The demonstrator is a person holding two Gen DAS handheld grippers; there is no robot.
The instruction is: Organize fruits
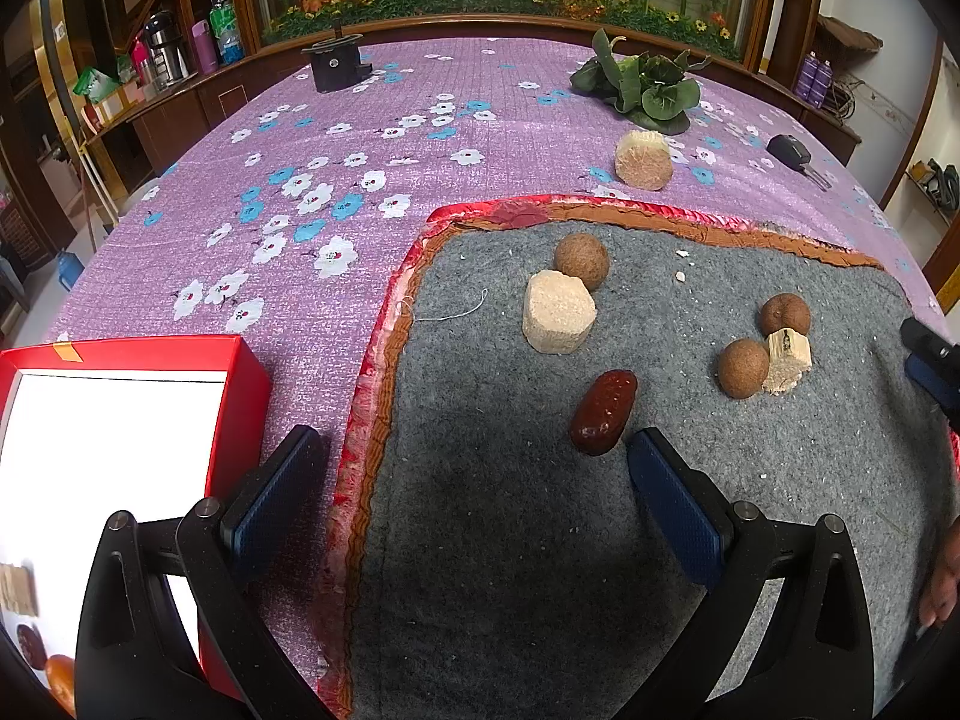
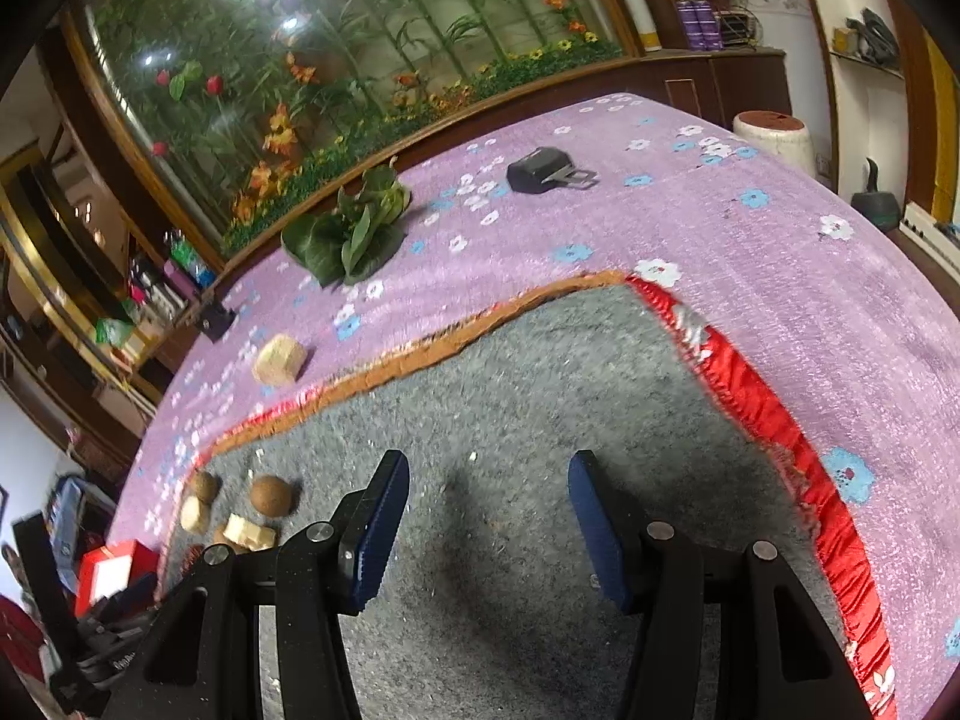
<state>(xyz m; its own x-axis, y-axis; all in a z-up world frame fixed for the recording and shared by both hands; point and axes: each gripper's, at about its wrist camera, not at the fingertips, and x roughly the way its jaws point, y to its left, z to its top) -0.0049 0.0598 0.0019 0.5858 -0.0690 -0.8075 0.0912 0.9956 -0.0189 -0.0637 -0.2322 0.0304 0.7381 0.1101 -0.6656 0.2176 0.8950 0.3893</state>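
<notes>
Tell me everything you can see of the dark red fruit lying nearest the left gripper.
The dark red fruit is an oblong, date-like piece with glossy, slightly wrinkled skin. It looks whole. It lies on its side on the grey felt mat, tilted diagonally, just ahead of the left gripper's right finger. Only the mat touches it; the finger is close, contact unclear.
</notes>
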